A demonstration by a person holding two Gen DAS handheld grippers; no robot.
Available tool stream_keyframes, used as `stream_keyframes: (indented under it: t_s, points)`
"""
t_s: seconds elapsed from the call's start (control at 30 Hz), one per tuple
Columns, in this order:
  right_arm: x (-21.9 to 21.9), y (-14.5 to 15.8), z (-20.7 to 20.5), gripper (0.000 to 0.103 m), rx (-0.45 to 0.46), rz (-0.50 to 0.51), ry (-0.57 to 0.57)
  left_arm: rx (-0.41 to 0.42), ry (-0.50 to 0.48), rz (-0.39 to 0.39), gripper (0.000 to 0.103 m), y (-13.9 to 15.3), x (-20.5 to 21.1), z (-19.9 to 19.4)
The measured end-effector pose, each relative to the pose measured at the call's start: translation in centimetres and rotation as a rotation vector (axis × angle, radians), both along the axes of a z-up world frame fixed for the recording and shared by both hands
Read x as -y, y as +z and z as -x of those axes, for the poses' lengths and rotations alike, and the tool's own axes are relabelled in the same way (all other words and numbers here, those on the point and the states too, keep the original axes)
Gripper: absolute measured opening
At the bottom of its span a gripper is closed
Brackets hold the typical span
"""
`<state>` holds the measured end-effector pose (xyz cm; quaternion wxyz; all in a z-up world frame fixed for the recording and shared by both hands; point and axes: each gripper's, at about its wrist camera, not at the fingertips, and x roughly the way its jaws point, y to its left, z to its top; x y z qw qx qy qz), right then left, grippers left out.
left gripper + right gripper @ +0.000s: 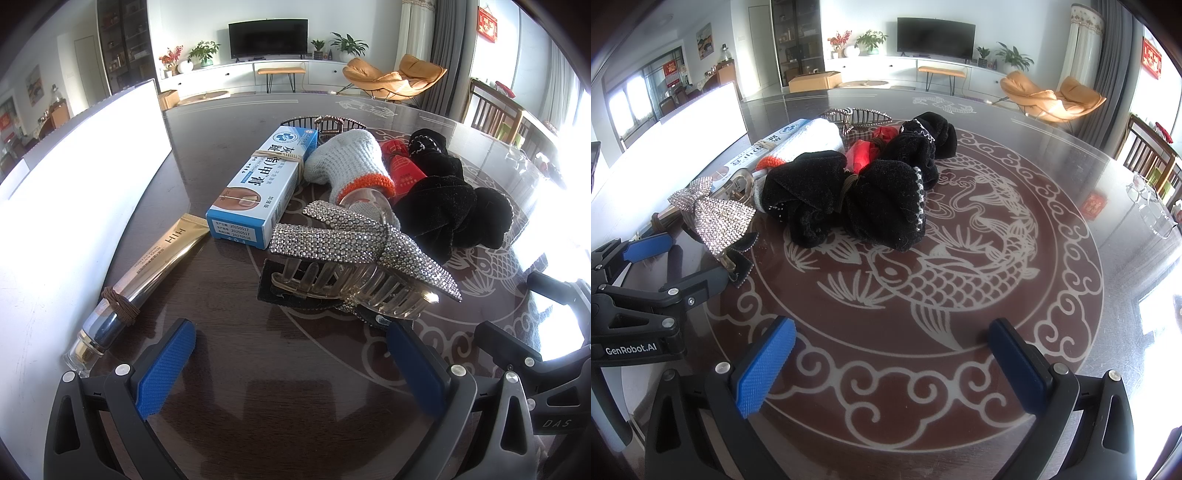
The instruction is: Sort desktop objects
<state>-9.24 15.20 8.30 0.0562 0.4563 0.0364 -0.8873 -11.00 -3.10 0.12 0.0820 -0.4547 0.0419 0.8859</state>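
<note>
Rhinestone-covered bow hair claw (354,266) lies on the glass table (295,369) just ahead of the left gripper (291,354), whose jaws stand wide and empty. Beside it, the right gripper (890,365) is spread wide too, well short of the black velvet scrunchie (857,199).

Bright daylight, glare right (fisheye-warped edges), sharp.

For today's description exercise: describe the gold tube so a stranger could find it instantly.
Find the big white board standing at the table's left. Alongside its base lies a slim metallic gold cosmetic tube. Unlike the blue-and-white carton beside it, a brown hair tie wraps its clear-capped end.
</note>
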Motion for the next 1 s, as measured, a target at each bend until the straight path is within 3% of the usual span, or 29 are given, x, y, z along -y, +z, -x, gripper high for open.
stream_keyframes:
  t_s: [1.0]
  points:
    - [-0.02,-0.02,-0.03,0.103,0.0,-0.001,0.0,0.01,-0.002,0.004,0.103,-0.27,-0.48,-0.22]
